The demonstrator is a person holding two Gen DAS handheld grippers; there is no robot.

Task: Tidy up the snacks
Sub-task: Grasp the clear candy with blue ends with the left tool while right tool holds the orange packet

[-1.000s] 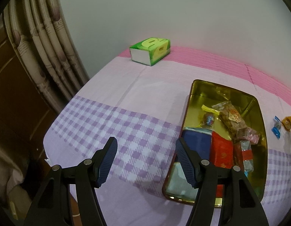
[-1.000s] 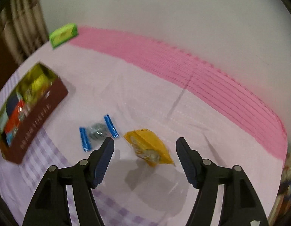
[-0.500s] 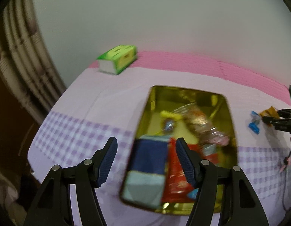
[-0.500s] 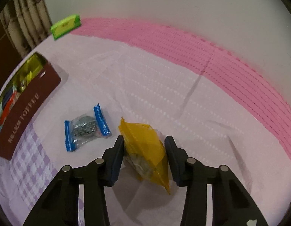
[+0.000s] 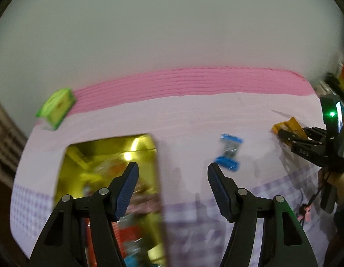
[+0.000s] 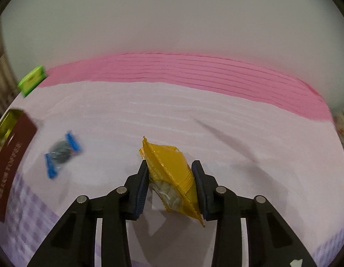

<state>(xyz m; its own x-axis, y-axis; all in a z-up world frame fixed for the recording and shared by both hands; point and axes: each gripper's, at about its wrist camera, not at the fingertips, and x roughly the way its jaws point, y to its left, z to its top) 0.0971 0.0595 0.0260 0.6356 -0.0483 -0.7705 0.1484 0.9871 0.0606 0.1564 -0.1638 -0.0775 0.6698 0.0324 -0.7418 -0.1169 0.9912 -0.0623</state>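
A big cloth covers the table, pale pink with a bright pink band at the back and purple checks at the front. A gray wall stands behind it.

The gold tin sits on the left side of the cloth. It has snacks inside, but they are too blurry to tell apart. In the right view its brown side shows.

The left gripper hangs over the cloth with its fingers wide apart and nothing between them. One finger is over the tin.

The right gripper has its fingers pressed on both sides of the yellow pack. The pack stands tilted, lifted off the cloth.

A green box sits far back on the left, near the pink band.

The little blue candy lies on the cloth between the tin and the yellow pack.
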